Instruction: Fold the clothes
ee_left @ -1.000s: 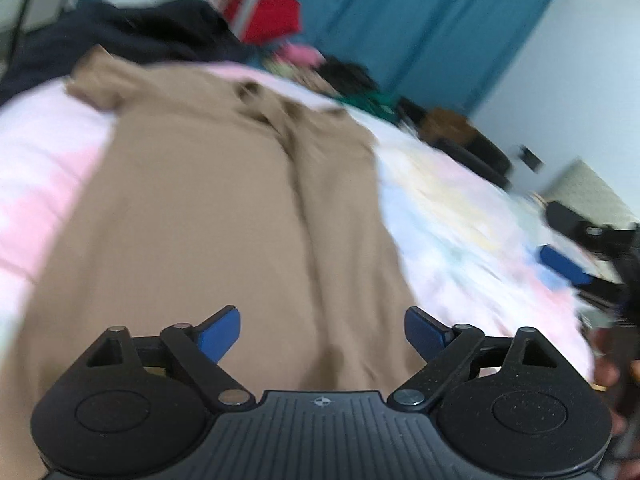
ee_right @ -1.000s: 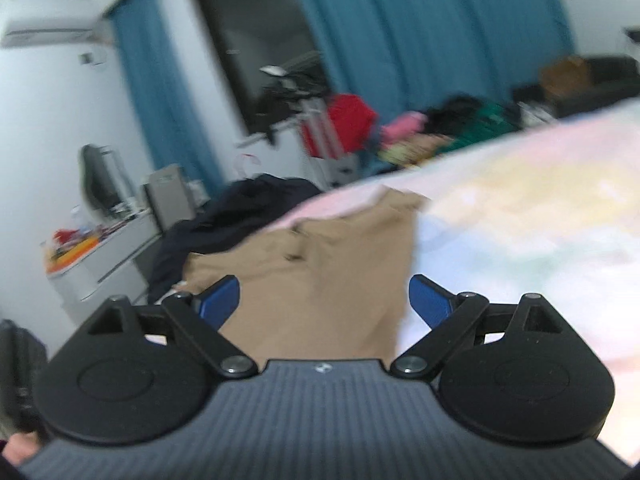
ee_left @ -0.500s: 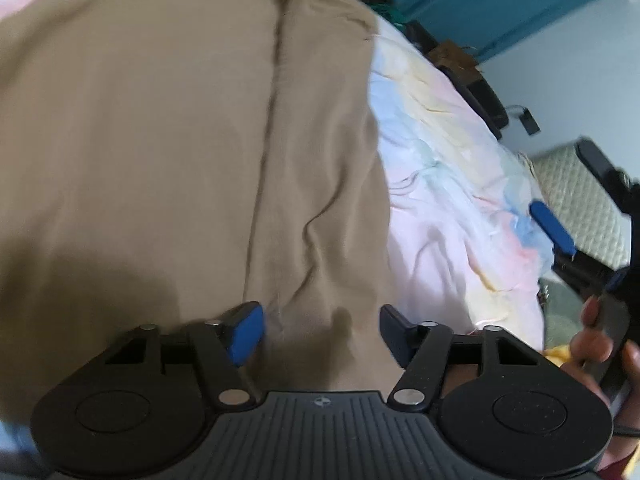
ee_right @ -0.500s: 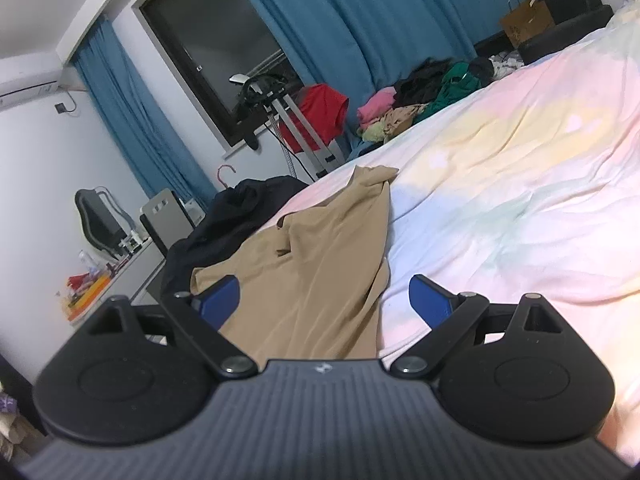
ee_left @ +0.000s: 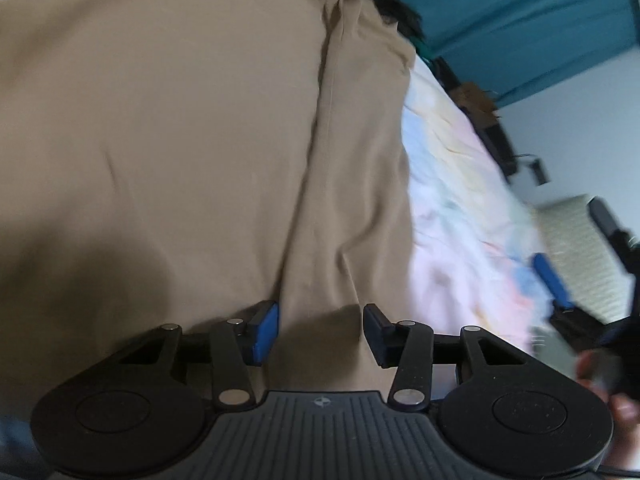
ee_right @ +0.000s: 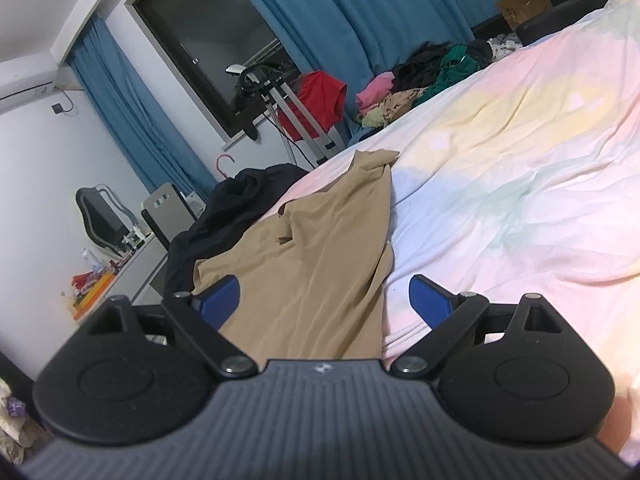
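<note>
A tan garment (ee_left: 200, 140) lies spread flat on the pastel bed sheet (ee_left: 460, 200). My left gripper (ee_left: 320, 332) is low over its near edge, beside a long crease. Its jaws are closing with tan cloth between them; the blue pads do not visibly press it. In the right wrist view the same garment (ee_right: 320, 260) stretches away on the sheet (ee_right: 520, 160). My right gripper (ee_right: 324, 300) stands open above the garment's near right edge, with nothing gripped. One blue pad of the right gripper (ee_left: 552, 280) shows at the right of the left wrist view.
A dark garment (ee_right: 240, 200) is heaped past the tan one at the bed's far left edge. A pile of clothes (ee_right: 420, 80) and a red garment on a stand (ee_right: 320, 100) sit before blue curtains. A desk and chair (ee_right: 100, 216) are at left.
My left gripper has sunk toward the tan garment and rolled, and its jaws have narrowed around the cloth. The right gripper has rolled a little and stays wide.
</note>
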`<state>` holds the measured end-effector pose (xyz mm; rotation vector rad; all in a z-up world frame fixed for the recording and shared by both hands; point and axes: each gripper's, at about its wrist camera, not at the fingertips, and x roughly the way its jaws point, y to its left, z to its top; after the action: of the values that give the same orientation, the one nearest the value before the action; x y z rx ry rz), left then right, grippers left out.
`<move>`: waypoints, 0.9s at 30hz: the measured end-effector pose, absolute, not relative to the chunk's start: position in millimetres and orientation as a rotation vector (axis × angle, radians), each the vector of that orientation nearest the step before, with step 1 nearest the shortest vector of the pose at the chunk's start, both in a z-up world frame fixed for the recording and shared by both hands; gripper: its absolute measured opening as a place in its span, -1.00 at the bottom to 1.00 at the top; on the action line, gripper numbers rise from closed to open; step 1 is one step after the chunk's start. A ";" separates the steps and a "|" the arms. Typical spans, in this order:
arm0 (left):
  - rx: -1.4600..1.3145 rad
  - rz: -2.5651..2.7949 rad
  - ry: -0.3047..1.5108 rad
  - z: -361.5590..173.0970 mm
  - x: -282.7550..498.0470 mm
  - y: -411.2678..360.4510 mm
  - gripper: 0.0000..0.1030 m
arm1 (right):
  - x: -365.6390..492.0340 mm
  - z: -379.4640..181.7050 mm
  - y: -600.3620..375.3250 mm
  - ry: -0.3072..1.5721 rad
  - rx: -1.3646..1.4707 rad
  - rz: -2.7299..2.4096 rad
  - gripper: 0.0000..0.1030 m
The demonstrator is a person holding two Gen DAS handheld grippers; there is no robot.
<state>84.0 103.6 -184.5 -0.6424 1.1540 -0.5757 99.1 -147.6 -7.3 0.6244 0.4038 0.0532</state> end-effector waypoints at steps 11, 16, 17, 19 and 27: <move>-0.910 -0.768 1.146 -187.8 88.7 122.2 -0.03 | 101.7 -13.8 -150.0 0.440 0.633 0.032 0.80; -0.894 -0.853 1.101 -178.4 87.0 118.2 -0.03 | 103.0 -15.0 -152.0 0.447 0.643 0.037 0.80; -0.881 -0.851 1.097 -177.7 87.1 116.7 -0.03 | 103.2 -15.3 -152.1 0.448 0.646 0.041 0.80; -0.880 -0.861 1.092 -178.3 86.4 113.6 -0.05 | 103.5 -15.9 -152.1 0.451 0.652 0.048 0.80; -0.854 -0.865 1.163 -190.7 92.1 93.8 -0.05 | 103.1 -16.5 -152.9 0.452 0.664 0.056 0.80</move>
<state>92.1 93.8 -190.7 -0.8539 1.1627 -0.8654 103.1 -152.9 -16.5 0.6636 0.4520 0.0558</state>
